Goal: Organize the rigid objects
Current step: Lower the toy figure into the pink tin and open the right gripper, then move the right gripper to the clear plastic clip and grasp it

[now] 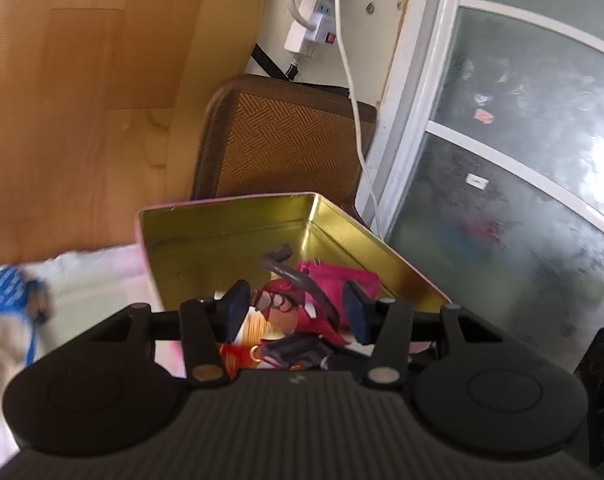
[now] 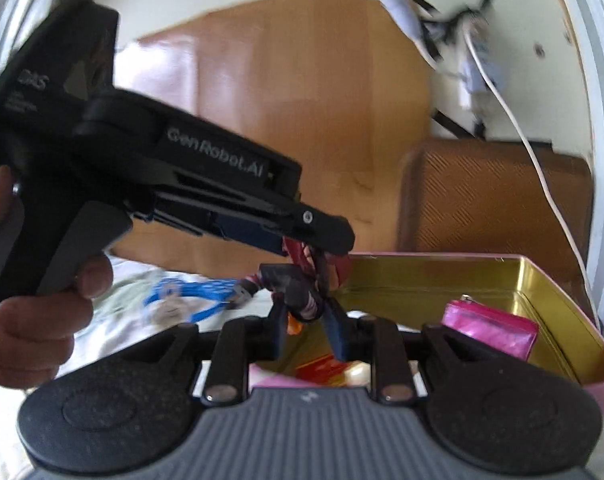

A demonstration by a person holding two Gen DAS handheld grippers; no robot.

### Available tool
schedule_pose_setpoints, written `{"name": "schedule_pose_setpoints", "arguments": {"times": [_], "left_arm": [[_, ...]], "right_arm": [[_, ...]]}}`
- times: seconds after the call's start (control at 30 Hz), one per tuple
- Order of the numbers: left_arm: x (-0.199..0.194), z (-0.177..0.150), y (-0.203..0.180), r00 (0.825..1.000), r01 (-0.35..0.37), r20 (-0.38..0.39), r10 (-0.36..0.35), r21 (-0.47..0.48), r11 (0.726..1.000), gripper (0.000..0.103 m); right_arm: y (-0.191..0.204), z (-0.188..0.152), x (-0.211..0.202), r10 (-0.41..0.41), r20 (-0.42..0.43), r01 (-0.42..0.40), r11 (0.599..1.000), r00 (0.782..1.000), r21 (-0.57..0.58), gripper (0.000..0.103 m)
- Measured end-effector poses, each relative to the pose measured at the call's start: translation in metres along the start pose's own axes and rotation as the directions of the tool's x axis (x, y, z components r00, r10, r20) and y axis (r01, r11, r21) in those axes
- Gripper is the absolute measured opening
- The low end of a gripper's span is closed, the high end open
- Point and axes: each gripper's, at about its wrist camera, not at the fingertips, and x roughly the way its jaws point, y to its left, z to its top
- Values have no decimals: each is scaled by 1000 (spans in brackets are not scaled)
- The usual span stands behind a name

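Both grippers grip one figurine (image 2: 302,288) — above tin (image 2: 542,276)

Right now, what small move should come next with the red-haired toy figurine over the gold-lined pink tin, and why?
Probably lower the red-haired toy figurine into the gold-lined pink tin: the right gripper and left gripper hold it just above, with room beside the shiny pink pouch.

Blue slipper (image 1: 6,300) blurred, cut by edge; power strip (image 2: 476,76) smeared.
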Motion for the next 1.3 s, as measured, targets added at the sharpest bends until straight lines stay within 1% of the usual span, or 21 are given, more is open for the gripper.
{"name": "schedule_pose_setpoints", "arguments": {"times": [0.1,0.23,0.3,0.33,0.37,0.43,0.5,0.53,0.6,0.67,0.77,0.83,0.87,0.93,1.0,1.07,1.2,1.3], "left_arm": [[37,15,4,1000,3,-25,-3,-11,1000,53],[80,27,9,999,-15,-51,14,-16,1000,53],[99,31,14,997,-18,-71,16,-33,999,54],[107,32,16,997,-27,-80,23,-45,999,55],[112,32,18,996,-42,-85,38,-52,998,55],[121,32,22,994,-66,-88,60,-64,996,55],[122,30,28,994,-68,-90,59,-99,993,57],[122,29,30,994,-67,-88,58,-112,991,57],[115,25,33,994,-87,-77,78,-127,988,57],[103,22,36,993,-103,-64,95,-138,985,57],[81,16,37,990,-141,-47,135,-143,980,57],[64,10,34,984,-179,-42,175,-124,976,57],[54,6,31,980,-198,-38,195,-112,974,57],[34,-3,25,973,-231,-28,229,-92,969,58],[17,-12,20,966,-259,-11,259,-73,963,64],[1,-23,15,957,-291,-1,291,-50,955,64],[-16,-44,11,937,-348,-27,347,-15,937,64],[-24,-59,11,924,-379,-46,379,13,925,64]], "right_arm": [[-26,7,32,-36,-48,38,998,998,46,21],[-48,12,70,-88,-103,94,994,991,62,21],[-57,14,83,-113,-119,121,991,986,59,24],[-62,15,88,-136,-108,143,988,985,65,26],[-67,15,92,-152,-100,160,984,983,74,32],[-78,15,93,-146,-67,154,980,987,128,32],[-87,7,89,-136,-38,141,976,990,168,32],[-90,4,87,-139,-38,144,975,990,170,32],[-96,-1,85,-150,-44,156,973,988,168,32],[-102,-1,80,-160,-25,161,964,987,212,33],[-103,-2,61,-188,46,172,955,981,240,33],[-100,-1,54,-217,79,193,952,973,238,33],[-100,0,53,-219,89,192,950,972,244,33],[-95,0,46,-205,105,173,951,973,254,33],[-84,-1,36,-188,116,155,957,975,243,33],[-71,-7,26,-168,113,139,963,979,229,33],[-46,-19,3,-147,99,124,971,984,205,33],[-30,-25,-15,-130,89,108,970,988,220,34]]}}
